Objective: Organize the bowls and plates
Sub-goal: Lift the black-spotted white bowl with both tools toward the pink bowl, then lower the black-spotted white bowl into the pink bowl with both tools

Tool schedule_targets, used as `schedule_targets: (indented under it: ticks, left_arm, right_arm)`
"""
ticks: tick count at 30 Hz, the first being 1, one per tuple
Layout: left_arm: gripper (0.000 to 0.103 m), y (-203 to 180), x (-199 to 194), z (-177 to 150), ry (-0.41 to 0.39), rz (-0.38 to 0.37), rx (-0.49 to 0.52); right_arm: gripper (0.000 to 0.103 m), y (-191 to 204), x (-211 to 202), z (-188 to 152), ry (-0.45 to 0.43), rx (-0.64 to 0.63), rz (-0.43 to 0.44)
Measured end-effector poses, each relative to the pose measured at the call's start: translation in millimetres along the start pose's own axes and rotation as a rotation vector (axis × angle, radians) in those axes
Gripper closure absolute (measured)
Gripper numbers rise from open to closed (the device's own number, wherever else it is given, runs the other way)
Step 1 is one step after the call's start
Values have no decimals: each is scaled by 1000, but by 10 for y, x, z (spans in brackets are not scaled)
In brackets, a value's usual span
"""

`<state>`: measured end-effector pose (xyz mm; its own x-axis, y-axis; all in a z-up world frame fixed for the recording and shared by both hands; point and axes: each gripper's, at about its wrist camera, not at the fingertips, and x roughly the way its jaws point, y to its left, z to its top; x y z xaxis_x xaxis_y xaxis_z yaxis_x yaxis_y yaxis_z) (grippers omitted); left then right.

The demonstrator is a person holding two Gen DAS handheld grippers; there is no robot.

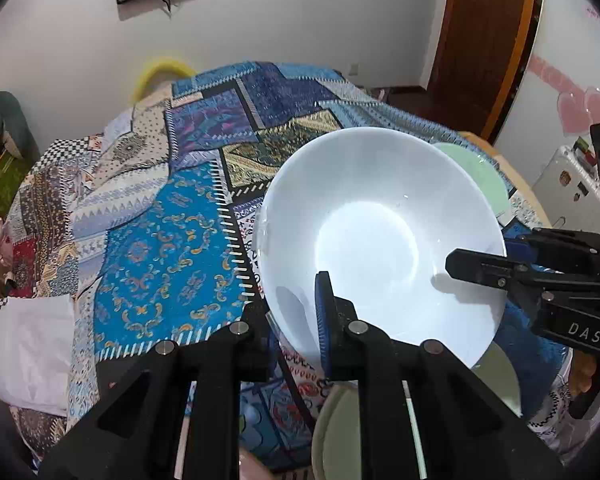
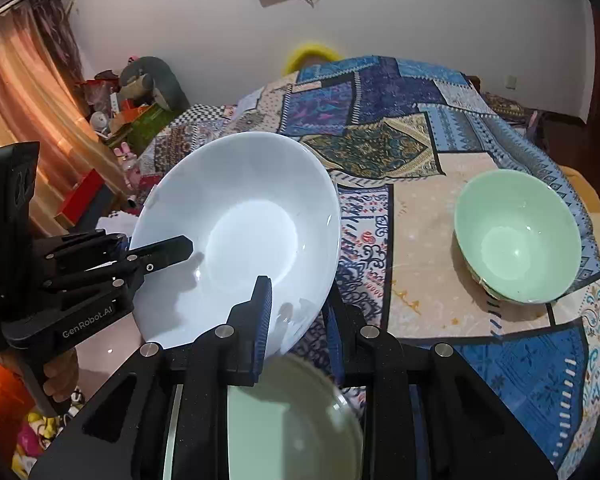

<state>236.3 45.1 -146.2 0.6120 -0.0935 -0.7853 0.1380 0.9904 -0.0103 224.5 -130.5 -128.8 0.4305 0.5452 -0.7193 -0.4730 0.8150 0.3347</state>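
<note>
A large white bowl (image 1: 376,236) (image 2: 244,232) hangs tilted above the patchwork tablecloth, held at its rim from two sides. My left gripper (image 1: 292,320) (image 2: 140,254) is shut on its rim, one finger inside the bowl and one outside. My right gripper (image 2: 298,316) (image 1: 496,258) is shut on the rim at the opposite side in the same way. A pale green bowl (image 2: 516,236) (image 1: 476,172) stands upright on the table to the right, partly hidden behind the white bowl in the left wrist view. A pale green plate (image 2: 296,420) (image 1: 336,432) lies under the white bowl.
The round table (image 1: 164,240) carries a blue patchwork cloth. A white folded cloth (image 1: 32,352) lies near its left edge. Toys and boxes (image 2: 132,120) crowd the floor beyond the table on the left. A brown door (image 1: 484,40) stands at the back right.
</note>
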Motion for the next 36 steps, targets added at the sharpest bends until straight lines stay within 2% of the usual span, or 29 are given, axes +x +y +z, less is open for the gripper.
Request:
schedule_targets:
  ticks: [7,15,27,36]
  left_arm:
    - [88,76,-392,-148,-50,4,-36]
    - [88,202,-818,-397,-101,41,-74]
    - [88,592,-1360,-860,-125,99,-148]
    - [88,919,-1530,-1192,-118,126,-217]
  right_arm:
    - [80,211,-174,-55,-31,-21,21]
    - [80,519,-280,-131,-48,-51,62]
    - [80,1040,-222,-284,-36,-109,150]
    - [80,1393,-49,-396,-20,-135,197]
